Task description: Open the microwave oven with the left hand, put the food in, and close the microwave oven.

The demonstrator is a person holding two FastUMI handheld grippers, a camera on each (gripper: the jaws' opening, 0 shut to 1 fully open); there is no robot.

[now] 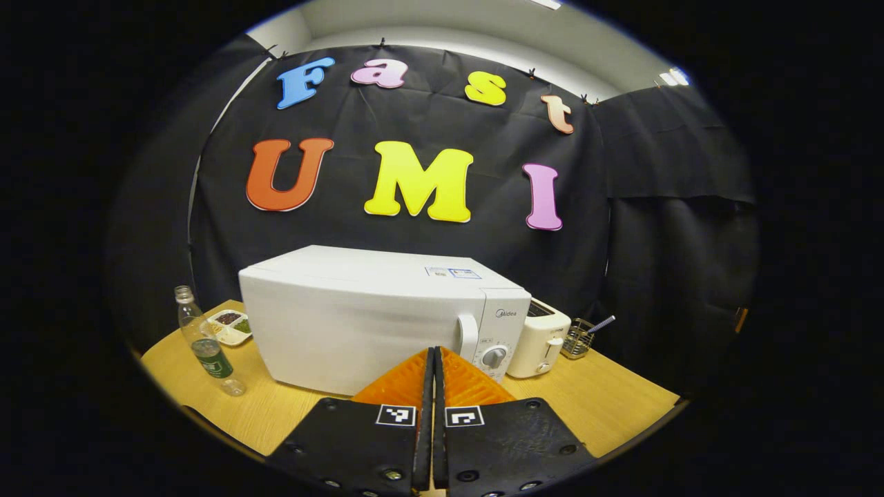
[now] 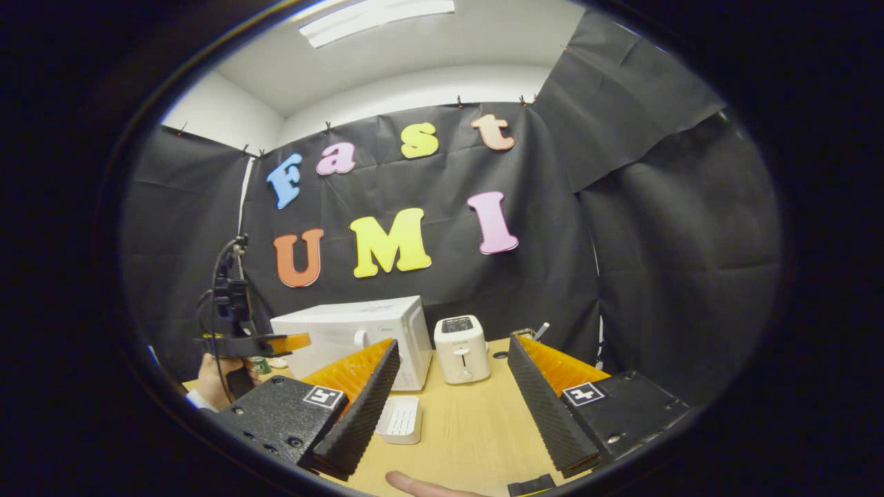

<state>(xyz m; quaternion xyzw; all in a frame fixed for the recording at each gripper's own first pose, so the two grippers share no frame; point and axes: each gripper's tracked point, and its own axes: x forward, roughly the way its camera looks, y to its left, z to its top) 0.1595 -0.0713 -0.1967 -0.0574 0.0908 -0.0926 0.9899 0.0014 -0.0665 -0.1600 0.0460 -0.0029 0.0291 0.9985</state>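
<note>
A white microwave oven [image 1: 373, 317] sits door-closed on a wooden table [image 1: 608, 407] in the booth, its handle [image 1: 467, 336] and dial [image 1: 494, 357] toward its right end in the left gripper view. The left gripper [image 1: 433, 359] hovers in front of the handle, its orange-ribbed fingers pressed together with nothing between them. Left of the oven stand a clear plastic bottle [image 1: 204, 342] and a divided tray of food [image 1: 229, 325]; to its right are a cream toaster [image 1: 545, 343] and a wire holder with utensils [image 1: 582, 338]. In the right gripper view, the right gripper [image 2: 452, 386] is held wide open and empty above the table, a small white tray [image 2: 400, 419] lying between its fingers' line and the oven [image 2: 359, 335]. A hand [image 2: 214, 379] holds the other gripper at far left.
</note>
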